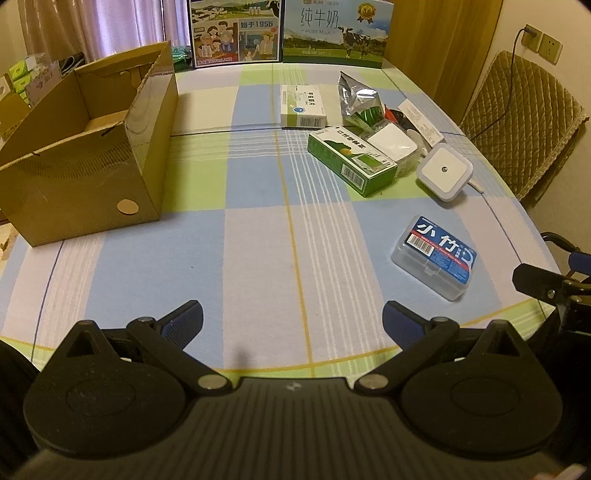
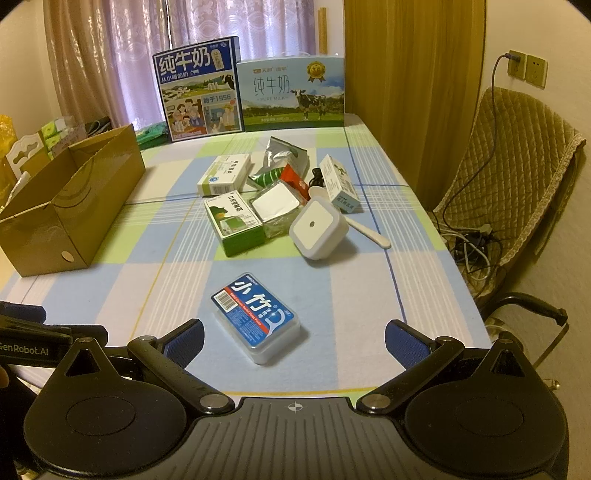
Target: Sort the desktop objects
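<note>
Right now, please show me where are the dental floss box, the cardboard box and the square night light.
dental floss box (image 2: 255, 317): right wrist view, on its blue label.
cardboard box (image 1: 79, 184): left wrist view, on its near outer wall.
square night light (image 2: 316, 224): right wrist view, on its white front face.

Bare checked tablecloth (image 1: 258, 236) between cardboard box (image 1: 92, 147) at left and clutter pile (image 2: 273, 199) at right.

Behind the surface (image 2: 332, 288): 2 milk cartons (image 2: 201, 90) upright, curtains (image 2: 240, 26), padded chair (image 2: 517, 166) right, wall socket (image 2: 526, 66).
</note>
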The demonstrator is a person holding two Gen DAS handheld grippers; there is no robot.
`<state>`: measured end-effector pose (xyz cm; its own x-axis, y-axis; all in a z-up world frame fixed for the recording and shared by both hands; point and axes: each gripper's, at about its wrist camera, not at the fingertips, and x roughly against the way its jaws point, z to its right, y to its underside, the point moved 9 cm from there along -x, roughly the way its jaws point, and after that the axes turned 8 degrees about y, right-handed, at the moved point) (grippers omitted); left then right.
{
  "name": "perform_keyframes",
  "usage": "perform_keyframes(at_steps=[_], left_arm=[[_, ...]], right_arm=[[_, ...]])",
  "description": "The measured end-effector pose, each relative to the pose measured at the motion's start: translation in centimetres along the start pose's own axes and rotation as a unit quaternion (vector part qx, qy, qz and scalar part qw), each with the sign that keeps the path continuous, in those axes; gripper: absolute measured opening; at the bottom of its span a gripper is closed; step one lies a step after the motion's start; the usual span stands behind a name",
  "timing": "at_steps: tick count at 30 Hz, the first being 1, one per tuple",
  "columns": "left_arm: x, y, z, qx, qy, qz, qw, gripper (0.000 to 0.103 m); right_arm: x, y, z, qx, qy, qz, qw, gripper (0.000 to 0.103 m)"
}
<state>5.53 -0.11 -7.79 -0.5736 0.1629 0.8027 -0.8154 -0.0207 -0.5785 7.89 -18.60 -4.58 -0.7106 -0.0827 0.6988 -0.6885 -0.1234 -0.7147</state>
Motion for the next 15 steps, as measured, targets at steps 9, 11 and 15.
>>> perform_keyframes(at_steps=[9,11,15], left_arm=[[0.01,-0.08,-0.59,-0.016,-0.028,-0.003,0.9995,0.102],[-0.14,0.08,-0.67,-0.024,-0.034,-0.011,0.9991,0.102],[-0.84,0.74,-0.82,-0.037,-0.039,-0.037,0.9979,0.102]], right_arm=[[0.02,-0.03,0.02,0.001,0.001,-0.001,1.0,0.101],[-0.01,-0.03,-0.01,0.001,0.001,-0.001,1.0,0.101],[-0.07,0.06,-0.11,0.004,0.004,-0.002,1.0,0.101]])
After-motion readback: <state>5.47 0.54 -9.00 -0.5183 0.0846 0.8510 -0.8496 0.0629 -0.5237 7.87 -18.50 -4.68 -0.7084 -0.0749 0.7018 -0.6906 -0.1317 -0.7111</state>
